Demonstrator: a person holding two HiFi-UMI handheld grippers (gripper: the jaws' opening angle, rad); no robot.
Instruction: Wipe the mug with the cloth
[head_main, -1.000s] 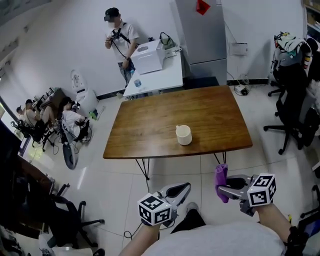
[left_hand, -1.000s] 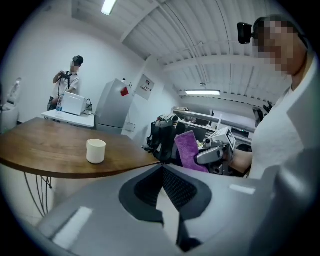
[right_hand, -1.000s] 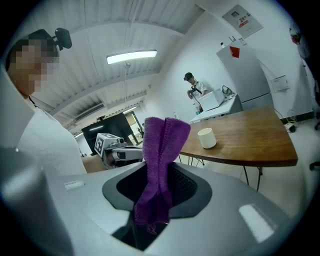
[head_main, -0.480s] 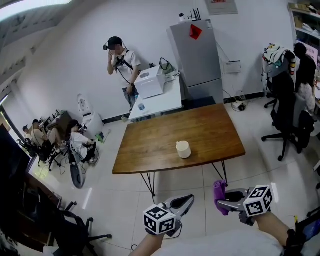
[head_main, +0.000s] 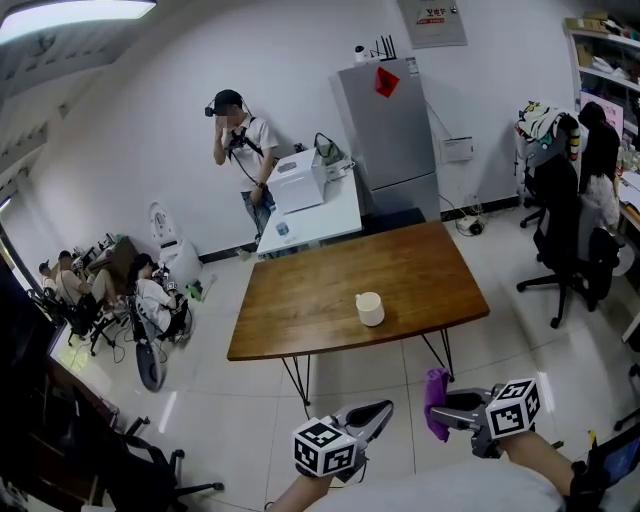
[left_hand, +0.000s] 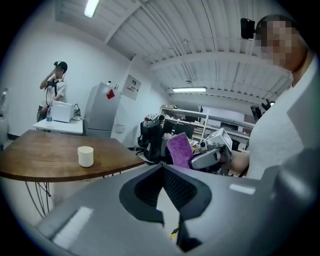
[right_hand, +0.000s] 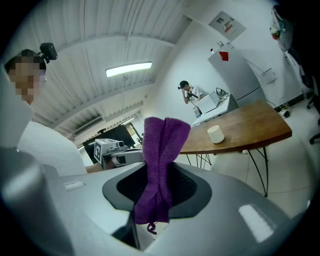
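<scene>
Here's the mug (head_main: 370, 309), pale and upright, sitting alone on the brown wooden table (head_main: 300, 310), toward the near edge and a little right of centre. Nothing touches it.

Both grippers are well short of that table, down at the bottom of the head view over the tiled floor (head_main: 230, 400). The left gripper (head_main: 378, 412) has its jaws pressed together with nothing between them; its own view shows the dark pads (left_hand: 150, 187) meeting and the mug (left_hand: 85, 156) away to the left on the tabletop.

The right gripper (head_main: 447, 410) is clamped on the purple cloth (head_main: 436, 403). In the right gripper view the cloth (right_hand: 162, 160) stands up folded out of the jaws, with a short tail and a loose thread hanging below, and the mug (right_hand: 215, 134) is small in the distance to its right. From the left gripper view the cloth (left_hand: 179, 149) pokes up just beside the other gripper's nose.

Behind the table: a standing person (head_main: 242, 140) with one hand raised, a white desk (head_main: 320, 215), a grey fridge (head_main: 392, 135), and black office chairs (head_main: 565, 250) on the right. Low at the left wall, what seem to be seated people (head_main: 150, 300), too small to read well.
</scene>
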